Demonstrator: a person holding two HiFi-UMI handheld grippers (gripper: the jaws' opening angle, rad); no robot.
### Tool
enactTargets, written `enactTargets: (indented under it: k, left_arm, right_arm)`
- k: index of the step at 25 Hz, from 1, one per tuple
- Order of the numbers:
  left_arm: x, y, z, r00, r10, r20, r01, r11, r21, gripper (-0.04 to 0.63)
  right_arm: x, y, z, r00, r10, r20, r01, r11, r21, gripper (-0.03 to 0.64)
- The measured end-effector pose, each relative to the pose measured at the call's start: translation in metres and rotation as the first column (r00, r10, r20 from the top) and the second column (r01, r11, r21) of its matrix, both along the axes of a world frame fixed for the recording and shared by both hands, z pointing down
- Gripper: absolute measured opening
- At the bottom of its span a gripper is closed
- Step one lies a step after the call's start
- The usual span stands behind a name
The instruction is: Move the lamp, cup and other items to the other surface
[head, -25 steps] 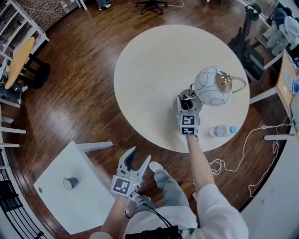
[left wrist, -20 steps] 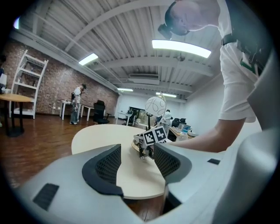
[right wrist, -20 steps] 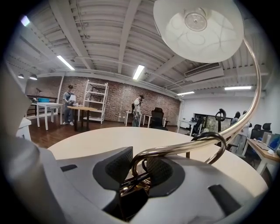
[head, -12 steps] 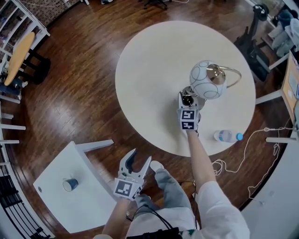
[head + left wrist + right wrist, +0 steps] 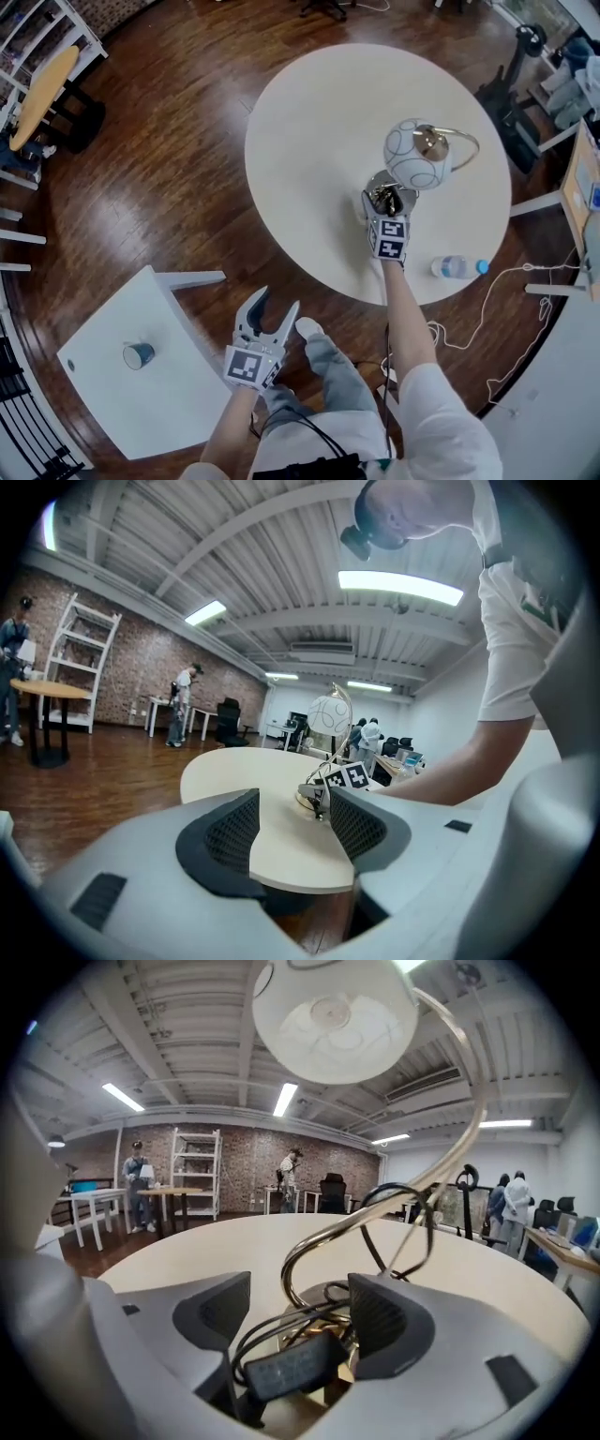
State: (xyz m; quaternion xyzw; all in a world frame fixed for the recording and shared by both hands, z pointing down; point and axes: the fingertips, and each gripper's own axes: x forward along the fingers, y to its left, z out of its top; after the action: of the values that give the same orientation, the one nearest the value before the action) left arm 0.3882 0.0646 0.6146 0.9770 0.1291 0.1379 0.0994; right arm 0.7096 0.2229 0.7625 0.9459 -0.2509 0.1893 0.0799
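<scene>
Both jaws of the right hand-held gripper (image 5: 383, 199) are opening around the lamp (image 5: 412, 155) base, near the table (image 5: 309, 122) edge. The left hand-held gripper (image 5: 277, 306) — agape, empty — is hovering over open floor (image 5: 216, 234).

Lamp (image 5: 412, 156) on round table (image 5: 319, 131), bottle (image 5: 457, 267) right of it (near the edge), cup (image 5: 138, 355) on side table (image 5: 159, 403)
</scene>
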Motion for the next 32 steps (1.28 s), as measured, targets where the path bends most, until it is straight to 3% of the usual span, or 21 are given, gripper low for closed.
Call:
enactTargets:
  k: [5, 11, 15, 19, 23, 25, 29, 32]
  left_arm:
    - [-0.019, -0.005, -0.033, 0.998, 0.002, -0.055, -0.003, 1.000, -0.011, 0.213]
    - [-0.071, -0.019, -0.042, 0.991, -0.014, -0.132, 0.018, 0.999, 0.028, 0.213]
    - [-0.118, -0.036, -0.061, 0.985, -0.051, -0.162, 0.059, 0.997, 0.047, 0.213]
    - [-0.171, -0.043, -0.107, 0.975, -0.120, -0.187, 0.137, 0.988, 0.078, 0.213]
    - [-0.228, -0.062, -0.132, 0.948, -0.237, -0.213, 0.258, 0.963, 0.074, 0.213]
    - [-0.260, -0.080, -0.134, 0.916, -0.318, -0.244, 0.347, 0.934, 0.085, 0.213]
    - [-0.331, -0.119, -0.135, 0.828, -0.489, -0.276, 0.530, 0.842, 0.098, 0.213]
    - [-0.381, -0.139, -0.140, 0.779, -0.568, -0.267, 0.607, 0.789, 0.096, 0.213]
  right_arm:
    - [-0.054, 0.025, -0.036, 0.998, 0.042, -0.055, -0.039, 0.998, 0.041, 0.360]
    - [-0.162, -0.021, -0.133, 0.976, -0.119, -0.184, 0.142, 0.983, 0.117, 0.360]
    - [-0.235, -0.060, -0.177, 0.937, -0.275, -0.217, 0.311, 0.937, 0.157, 0.359]
    - [-0.317, -0.107, -0.223, 0.879, -0.410, -0.243, 0.462, 0.857, 0.228, 0.359]
    - [-0.404, -0.162, -0.249, 0.773, -0.567, -0.284, 0.631, 0.732, 0.257, 0.356]
    - [-0.441, -0.184, -0.254, 0.722, -0.631, -0.284, 0.692, 0.667, 0.277, 0.356]
    - [-0.501, -0.217, -0.260, 0.653, -0.702, -0.285, 0.755, 0.571, 0.322, 0.329]
    - [-0.559, -0.250, -0.265, 0.545, -0.794, -0.270, 0.828, 0.458, 0.324, 0.322]
